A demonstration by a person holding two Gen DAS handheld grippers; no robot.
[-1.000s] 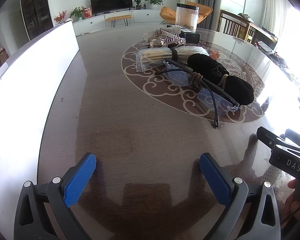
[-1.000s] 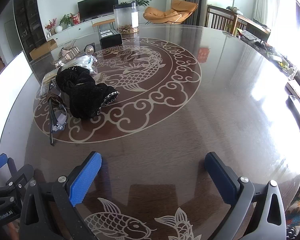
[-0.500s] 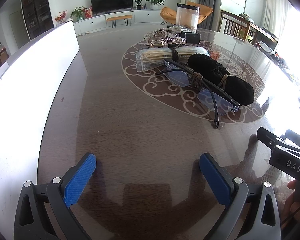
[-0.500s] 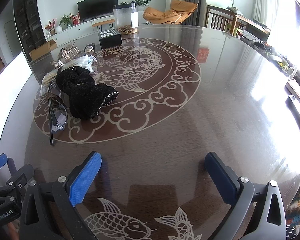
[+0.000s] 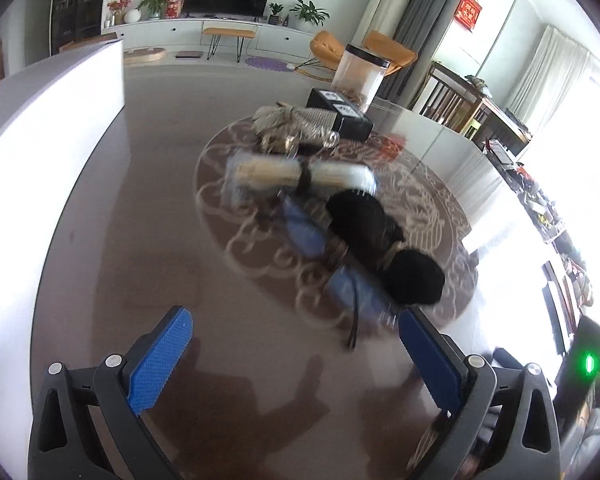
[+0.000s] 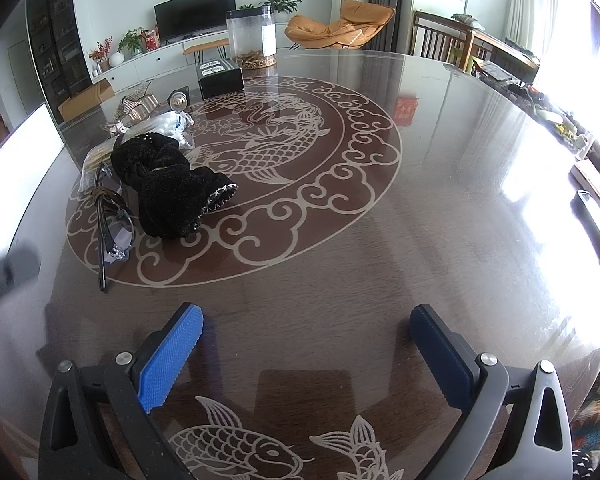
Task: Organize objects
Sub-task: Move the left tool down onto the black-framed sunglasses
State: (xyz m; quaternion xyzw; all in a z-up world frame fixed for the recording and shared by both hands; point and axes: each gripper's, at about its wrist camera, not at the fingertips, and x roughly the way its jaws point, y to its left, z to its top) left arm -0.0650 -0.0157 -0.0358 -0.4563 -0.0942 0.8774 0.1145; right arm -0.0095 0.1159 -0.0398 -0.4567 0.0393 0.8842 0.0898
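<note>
A heap of items lies on the round dark table (image 6: 420, 208): a black fuzzy cloth (image 6: 168, 184) (image 5: 380, 240), clear glasses with dark arms (image 6: 108, 216) (image 5: 352, 292), a clear bag of pale sticks (image 5: 300, 174), a shiny woven piece (image 5: 296, 126) and a black box (image 6: 220, 76) (image 5: 340, 114). My left gripper (image 5: 296, 344) is open, raised and blurred, its right finger close to the glasses' near end. My right gripper (image 6: 306, 340) stands open over bare table, well right of the heap.
A tall clear jar (image 6: 252, 36) stands behind the black box. A white panel (image 5: 40, 128) borders the table's left side. The left gripper's body (image 6: 4, 272) shows blurred at the right wrist view's left edge. Chairs and cluttered furniture (image 6: 500, 60) stand beyond the far right rim.
My left gripper has lifted and swung toward the heap, so the glasses now lie just ahead of its right finger. The right gripper has held still.
</note>
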